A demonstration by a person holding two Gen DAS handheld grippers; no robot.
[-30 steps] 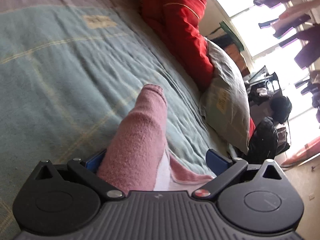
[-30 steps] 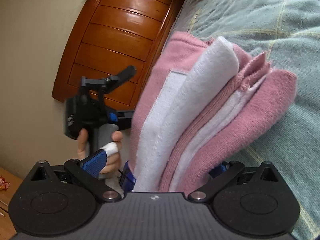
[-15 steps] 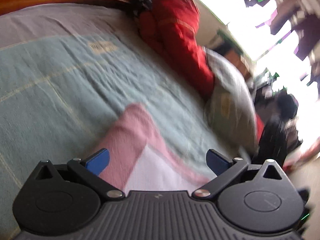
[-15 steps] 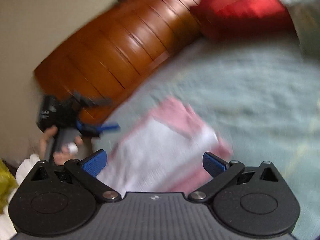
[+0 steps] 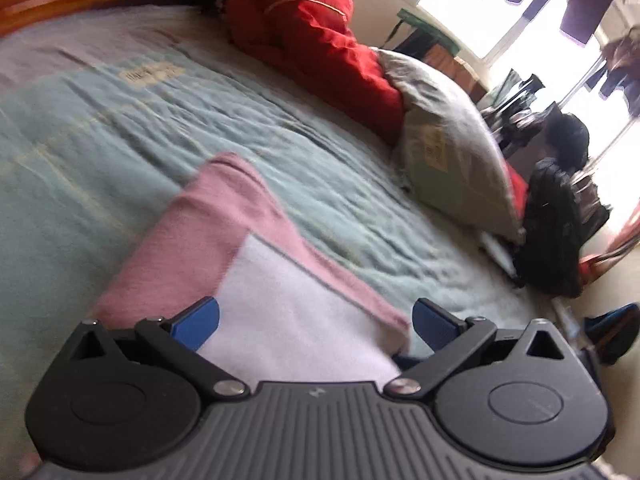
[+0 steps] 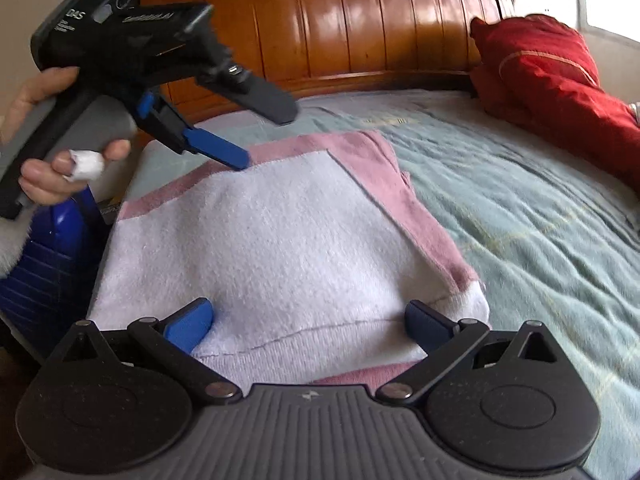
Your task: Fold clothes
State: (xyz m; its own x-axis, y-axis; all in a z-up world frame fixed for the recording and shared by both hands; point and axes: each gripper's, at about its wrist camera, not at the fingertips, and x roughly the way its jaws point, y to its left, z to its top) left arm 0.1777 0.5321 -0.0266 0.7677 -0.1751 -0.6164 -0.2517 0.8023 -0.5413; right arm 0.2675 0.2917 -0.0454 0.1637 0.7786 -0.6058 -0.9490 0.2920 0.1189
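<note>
Currently: both sets of fingers spread, gripping nothing
left gripper [image 5: 316,318]: over garment
right gripper [image 6: 308,320]: over garment
folded pink-white garment [image 6: 288,240]: soft, light, floppy fleece on the bed [image 6: 520,208]
Grip: pinch stacked layers at the folded edge

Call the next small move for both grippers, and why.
Probably back both grippers off and go for the next item. The garment already lies folded flat on the bed, the left gripper and right gripper are both open, and neither pinches any cloth. No other unfolded clothing is clearly in view.
</note>
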